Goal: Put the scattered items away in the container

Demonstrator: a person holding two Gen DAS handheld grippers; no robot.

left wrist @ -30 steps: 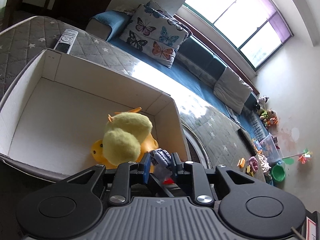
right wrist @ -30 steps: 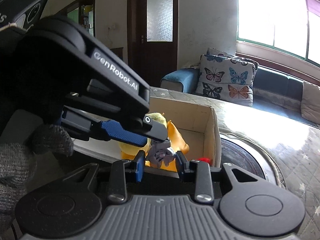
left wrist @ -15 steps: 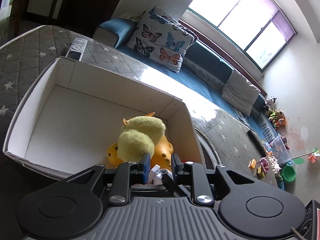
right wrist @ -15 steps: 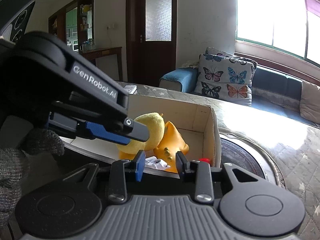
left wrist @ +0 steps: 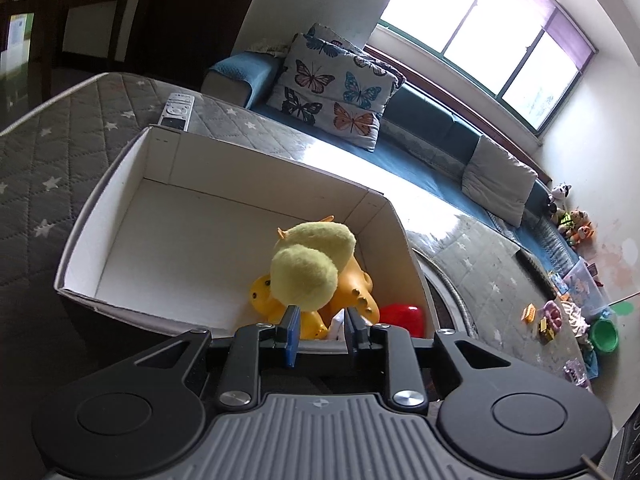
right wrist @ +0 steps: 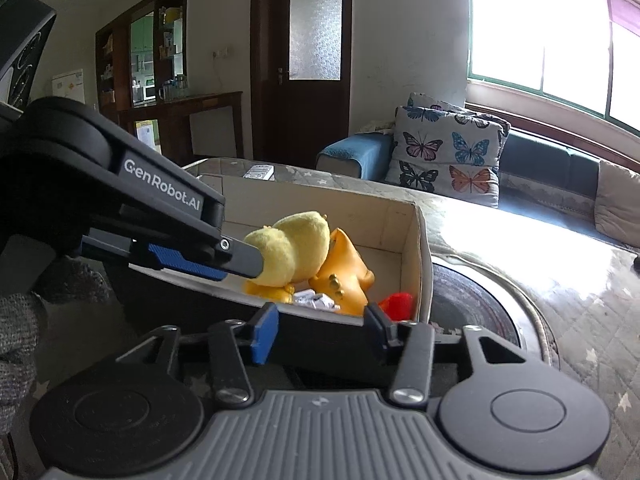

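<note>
Two grippers are in my views, and both have just been opening with nothing between the pads. My left gripper (left wrist: 320,330) has its jaws a narrow way apart at the near wall of the white cardboard box (left wrist: 168,160); my right gripper (right wrist: 320,330) has its jaws wider apart, just short of that same wall. I count four items inside the box, all crowded into one corner: one yellow plush toy (left wrist: 310,266) lying on top, one orange rubber toy (left wrist: 354,286) beneath it, one red item (left wrist: 400,316), and one small grey-and-white item (right wrist: 316,301). Much of that corner is hidden. The plush covers most of the orange toy, so I cannot make out its whole shape; the red item is cut off by the box wall and the left fingers; the grey-and-white item shows only as a sliver in the left wrist view, and I cannot identify it in either. In the right wrist view the left gripper's body crosses the frame and masks the box's near-left part. One remote control (left wrist: 176,111) lies on the star-quilted surface (left wrist: 44,168) beyond the box. Scattered toys on the far floor (left wrist: 560,316) are too small to count. One grey-gloved hand (right wrist: 24,320) shows at the frame edge.
</note>
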